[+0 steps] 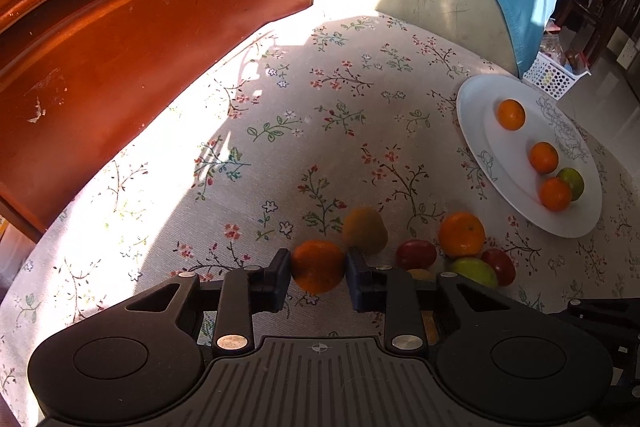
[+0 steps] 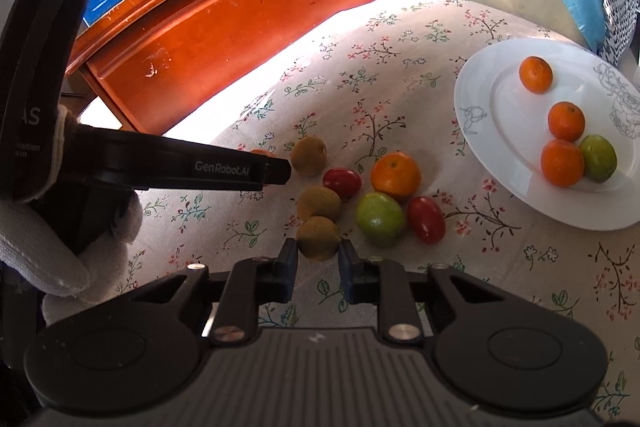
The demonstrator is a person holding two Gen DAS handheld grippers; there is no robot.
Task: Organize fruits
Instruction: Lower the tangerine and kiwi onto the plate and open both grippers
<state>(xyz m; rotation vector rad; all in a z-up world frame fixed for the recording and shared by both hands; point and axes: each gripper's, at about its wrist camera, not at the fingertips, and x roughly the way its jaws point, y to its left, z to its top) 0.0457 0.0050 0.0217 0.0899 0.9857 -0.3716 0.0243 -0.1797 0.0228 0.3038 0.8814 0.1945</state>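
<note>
**Both grippers clamped on fruit, lift to the plate pending**

With jaws drawn in on either side, left gripper [image 1: 318, 273] clamped on an orange [image 1: 318, 265], right gripper [image 2: 318, 259] clamped on a brown round fruit [image 2: 319, 237]. No earlier view given, so nothing to say of motion. Grasp step apparently done; carry step not yet begun, both fruits low over the floral cloth [image 2: 400, 99]. White plate [image 2: 480, 95] ahead and to the right of each gripper, well apart, already bearing three oranges and a green fruit [image 2: 598, 158]. Loose cluster just ahead-right of the right gripper: another orange [image 2: 395, 175], a green one, two red ones, two more brown ones. Next move likely: raise straight up to clear neighbours, then swing rightward to a bare patch of plate, one gripper at a time to avoid crossing.
</note>
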